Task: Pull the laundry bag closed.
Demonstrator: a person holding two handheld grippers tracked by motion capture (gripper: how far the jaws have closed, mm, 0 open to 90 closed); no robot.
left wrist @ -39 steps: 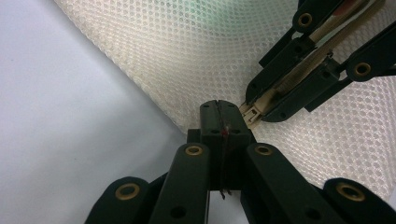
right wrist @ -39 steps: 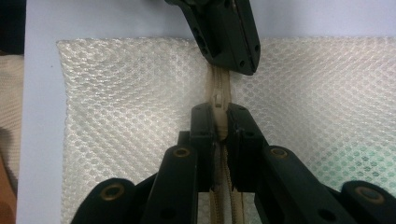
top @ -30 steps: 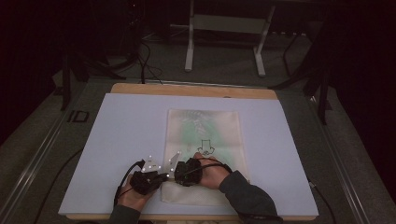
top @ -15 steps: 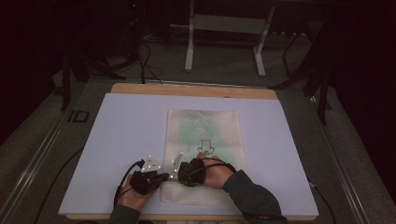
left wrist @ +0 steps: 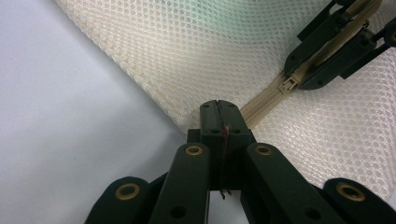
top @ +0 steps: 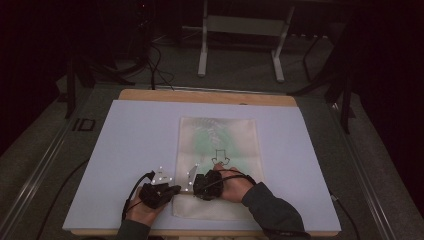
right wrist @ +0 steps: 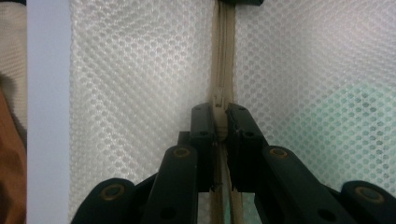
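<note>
In the right gripper view the right gripper (right wrist: 220, 122) has its jaws clamped on the zip pull (right wrist: 218, 103) of a mesh bag (right wrist: 140, 93), the cream slider pinched between the two black pads. The zip (right wrist: 223, 51) runs straight away from the jaws up to the top edge, where the tip of the other gripper cuts in.

In the left gripper view the left gripper (left wrist: 219, 112) is clenched tight at the end of the zip (left wrist: 261, 105), at the bag's (left wrist: 196, 51) side edge; the pads meet with almost no gap, and whether fabric or zip tape is caught between them is hard to make out. A dark red sliver shows in the seam between the pads.

Seen from above, both grippers sit close together at the near end of the bag (top: 220, 145), which lies flat in the middle of the white table (top: 125, 150). Something green shows blurred through the mesh. The hands cover the zip there, and the bag's near edge is partly hidden by the right sleeve (top: 270, 210).
</note>
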